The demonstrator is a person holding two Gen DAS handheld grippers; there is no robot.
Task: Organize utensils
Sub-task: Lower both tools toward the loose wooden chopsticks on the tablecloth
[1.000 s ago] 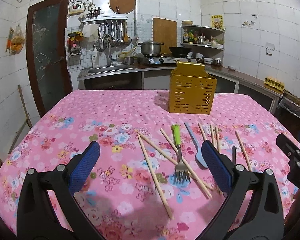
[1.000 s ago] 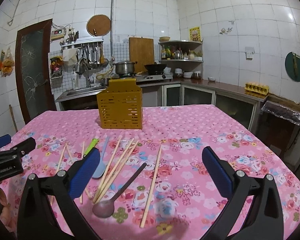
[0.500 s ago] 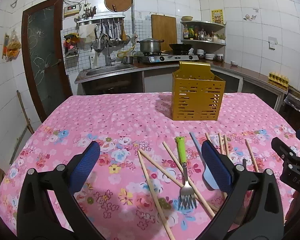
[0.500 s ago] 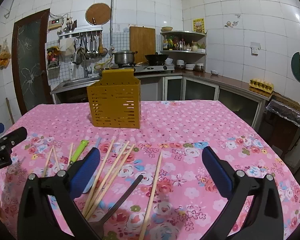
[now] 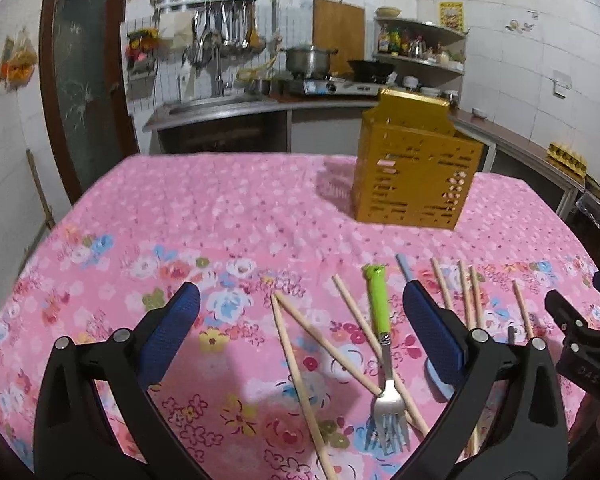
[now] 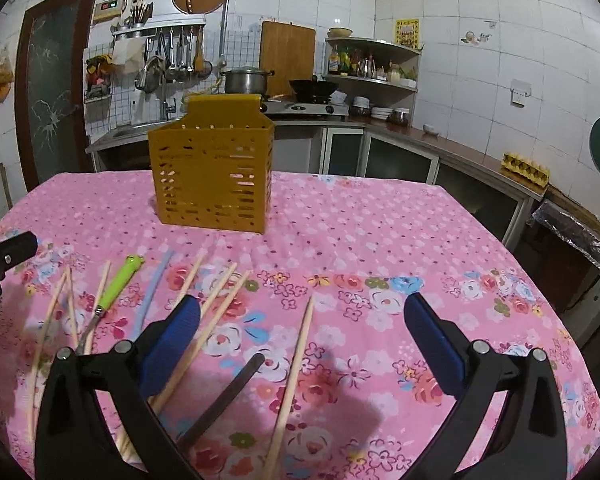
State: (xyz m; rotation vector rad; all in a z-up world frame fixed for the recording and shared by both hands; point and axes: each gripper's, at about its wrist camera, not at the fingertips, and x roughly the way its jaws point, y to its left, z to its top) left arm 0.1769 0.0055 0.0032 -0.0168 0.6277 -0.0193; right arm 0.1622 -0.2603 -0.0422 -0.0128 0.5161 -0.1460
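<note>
Left wrist | fork (image 5: 384,364) across chopsticks (image 5: 300,376) | yellow caddy (image 5: 414,168) beyond | both jaws released, empty

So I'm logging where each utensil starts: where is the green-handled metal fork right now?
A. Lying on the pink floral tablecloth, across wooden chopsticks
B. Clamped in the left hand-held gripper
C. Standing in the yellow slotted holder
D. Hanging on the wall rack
A: the green-handled metal fork lies flat on the pink floral tablecloth, crossing wooden chopsticks, in front of the open left hand-held gripper.
</note>
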